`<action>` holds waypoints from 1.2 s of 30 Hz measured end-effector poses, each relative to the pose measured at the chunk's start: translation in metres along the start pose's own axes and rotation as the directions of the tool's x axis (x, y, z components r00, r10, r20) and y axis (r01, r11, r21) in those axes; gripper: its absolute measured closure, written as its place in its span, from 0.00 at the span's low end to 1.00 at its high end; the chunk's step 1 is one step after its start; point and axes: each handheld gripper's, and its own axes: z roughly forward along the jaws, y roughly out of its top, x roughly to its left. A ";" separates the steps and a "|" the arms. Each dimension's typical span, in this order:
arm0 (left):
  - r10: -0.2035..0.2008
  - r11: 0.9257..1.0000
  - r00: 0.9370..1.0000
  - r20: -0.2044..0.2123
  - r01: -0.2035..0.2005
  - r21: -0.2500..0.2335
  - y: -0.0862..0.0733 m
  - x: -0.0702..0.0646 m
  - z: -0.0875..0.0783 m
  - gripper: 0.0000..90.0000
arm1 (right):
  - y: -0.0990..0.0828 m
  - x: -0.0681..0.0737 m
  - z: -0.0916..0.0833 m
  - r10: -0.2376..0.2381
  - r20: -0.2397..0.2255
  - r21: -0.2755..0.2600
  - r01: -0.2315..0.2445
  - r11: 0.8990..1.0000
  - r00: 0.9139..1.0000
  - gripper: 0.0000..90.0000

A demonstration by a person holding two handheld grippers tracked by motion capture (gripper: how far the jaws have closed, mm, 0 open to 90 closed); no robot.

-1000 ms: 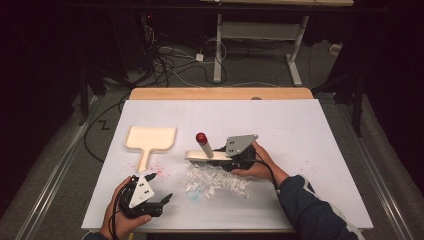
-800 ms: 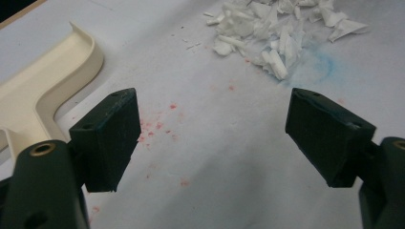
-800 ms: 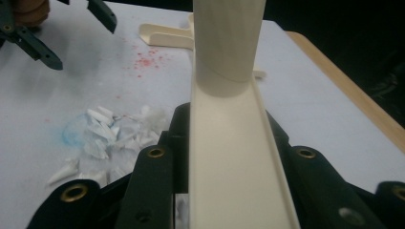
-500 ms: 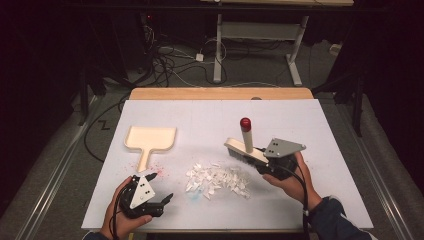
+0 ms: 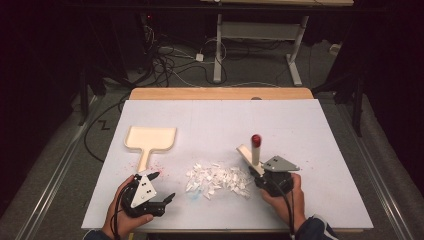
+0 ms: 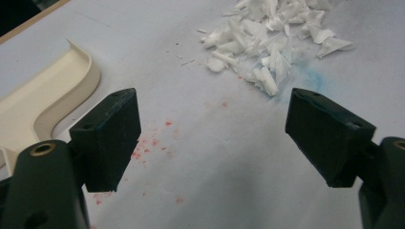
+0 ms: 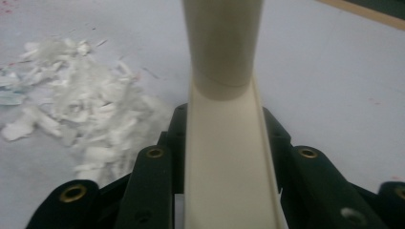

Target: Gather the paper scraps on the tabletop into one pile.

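Observation:
A cream hand brush (image 5: 255, 152) with a red-tipped handle stands tilted at the right end of a pile of white paper shreds (image 5: 220, 179). My right gripper (image 5: 257, 172) is shut on the brush's cream base (image 7: 224, 157); its jaws have just eased open a little with the base still between them. The shreds (image 7: 90, 119) lie to its left. A cream dustpan (image 5: 150, 138) lies flat at the left. My left gripper (image 5: 164, 186) rests near the front left, open and holding nothing (image 6: 212, 138), facing the shreds (image 6: 267, 43) with the dustpan (image 6: 43, 95) at its left.
The white table sheet (image 5: 310, 130) has bare room at the back and right. Red specks (image 6: 153, 140) and a blue smudge (image 6: 301, 74) mark it near the pile. A wooden edge (image 5: 220, 93) runs along the back, with cables and table legs on the floor beyond.
My right gripper has carried the brush rightward from over the pile to its right end, then a little toward the front edge. The left gripper has stayed put.

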 end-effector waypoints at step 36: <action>0.005 1.000 1.000 0.000 -0.005 0.000 0.000 -0.001 0.002 0.21 | 0.044 -0.023 -0.001 -0.013 0.103 -0.160 0.030 0.987 0.995 0.76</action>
